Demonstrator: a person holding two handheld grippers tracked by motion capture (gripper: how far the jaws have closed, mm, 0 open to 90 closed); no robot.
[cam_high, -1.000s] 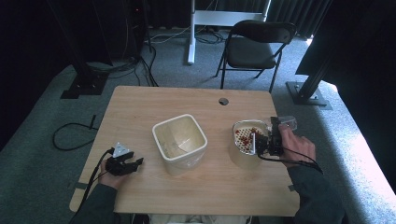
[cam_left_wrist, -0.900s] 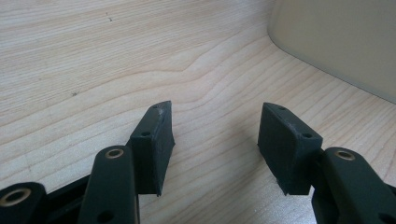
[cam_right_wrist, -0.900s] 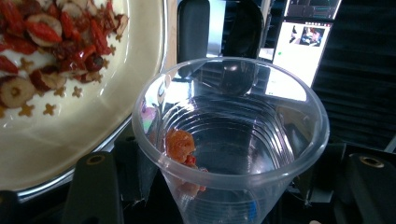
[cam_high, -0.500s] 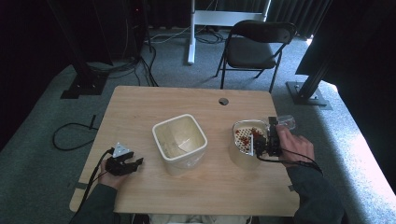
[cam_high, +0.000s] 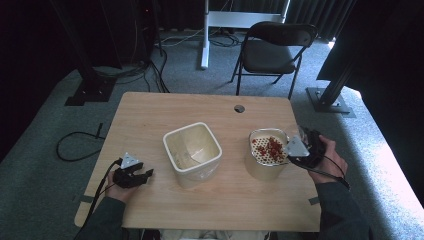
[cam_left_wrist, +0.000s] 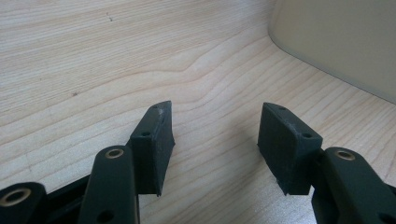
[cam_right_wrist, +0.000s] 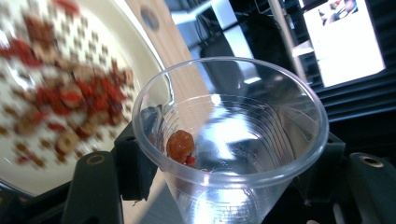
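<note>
Cup (cam_right_wrist: 229, 140) clamped (half-wide) in right hand-held gripper (cam_right_wrist: 224, 186)

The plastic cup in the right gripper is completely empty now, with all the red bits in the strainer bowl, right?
Not quite: the plastic cup in the right gripper has one red piece stuck inside, as the right gripper view shows. The other bits lie in the strainer bowl.

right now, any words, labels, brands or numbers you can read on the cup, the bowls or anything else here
None can be read.
Clear plastic cup: ribbed wall, no print.
Square cream bowl: plain.
Round cream strainer bowl with red berries: plain.
Bright screen in the background: a small picture at its top, too blurred to read.
Light wooden table: only grain.
</note>
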